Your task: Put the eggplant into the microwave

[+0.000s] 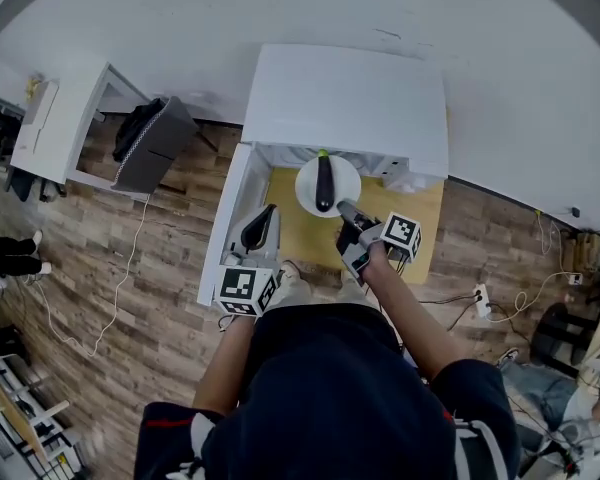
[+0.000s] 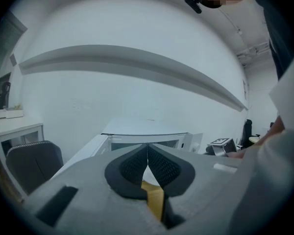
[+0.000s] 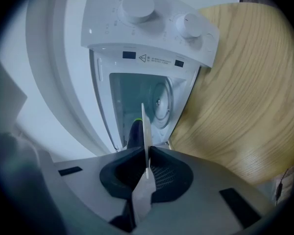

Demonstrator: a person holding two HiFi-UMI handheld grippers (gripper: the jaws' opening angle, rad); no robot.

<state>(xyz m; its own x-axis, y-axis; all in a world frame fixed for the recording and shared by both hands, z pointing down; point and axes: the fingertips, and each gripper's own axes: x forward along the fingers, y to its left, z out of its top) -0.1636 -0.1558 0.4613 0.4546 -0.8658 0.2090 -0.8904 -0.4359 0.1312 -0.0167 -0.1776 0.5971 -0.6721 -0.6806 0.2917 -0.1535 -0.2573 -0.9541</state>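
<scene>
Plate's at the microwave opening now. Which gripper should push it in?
Right. The right gripper is clamped on the rim of the plate, the eggplant lies on it, and the open microwave is straight ahead. The left gripper is shut on nothing, beside the open door.

Microwave [image 1: 350, 98] mouth is mostly blocked by the eggplant [image 1: 324, 183] plate [image 1: 305, 183]; left is walled off by the door [image 1: 225, 238], worktop [image 1: 420, 203] room is found right.

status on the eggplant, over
Right gripper shut on plate rim; left gripper shut, empty. Eggplant on plate, at open microwave mouth. Nothing blocking.
</scene>
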